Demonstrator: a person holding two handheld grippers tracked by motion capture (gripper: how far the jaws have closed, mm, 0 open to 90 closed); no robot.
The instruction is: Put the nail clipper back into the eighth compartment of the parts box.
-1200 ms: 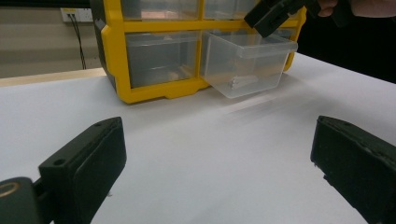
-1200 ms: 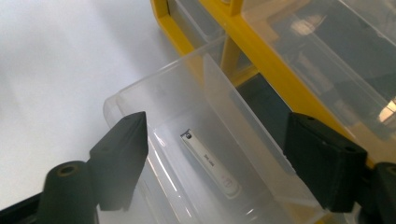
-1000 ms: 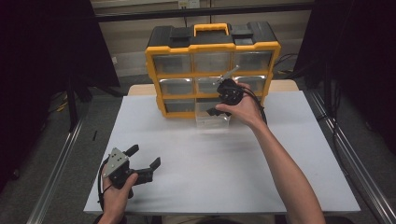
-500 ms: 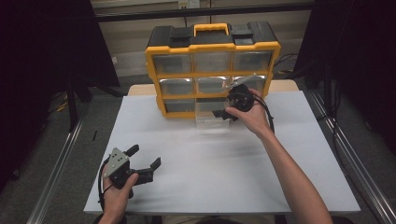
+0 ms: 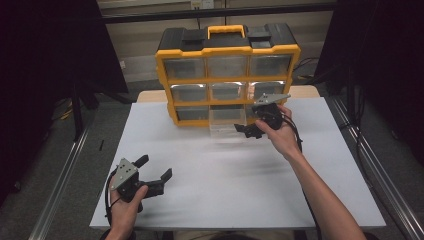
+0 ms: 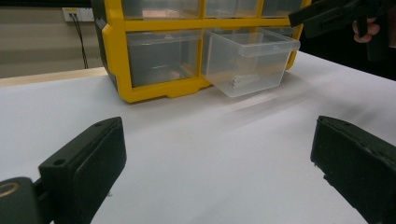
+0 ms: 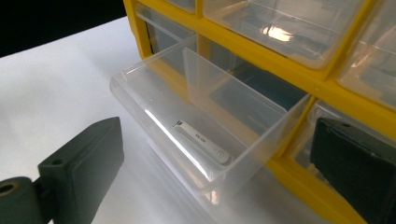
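White table point(image 5: 215, 200) | clipper point(image 7: 201, 142) flat in pulled-out drawer point(image 7: 140, 93), lying diagonally | right tool point(image 5: 248, 131) released, empty

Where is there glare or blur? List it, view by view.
High view: dark surroundings, bright white table. Left gripper view: near black jaws soft, clear plastic pulled-out drawer sharper. Right gripper view: glare streak on a yellow-framed organiser's upper drawer front; small metal clip inside the drawer fairly sharp.

A white table point(image 5: 225, 185) is being used as the support. A yellow and black drawer cabinet point(image 5: 227, 75) is being carried at its far edge, beyond both grippers. The cabinet's bottom middle clear drawer point(image 5: 226, 122) is being left pulled out over the tabletop.
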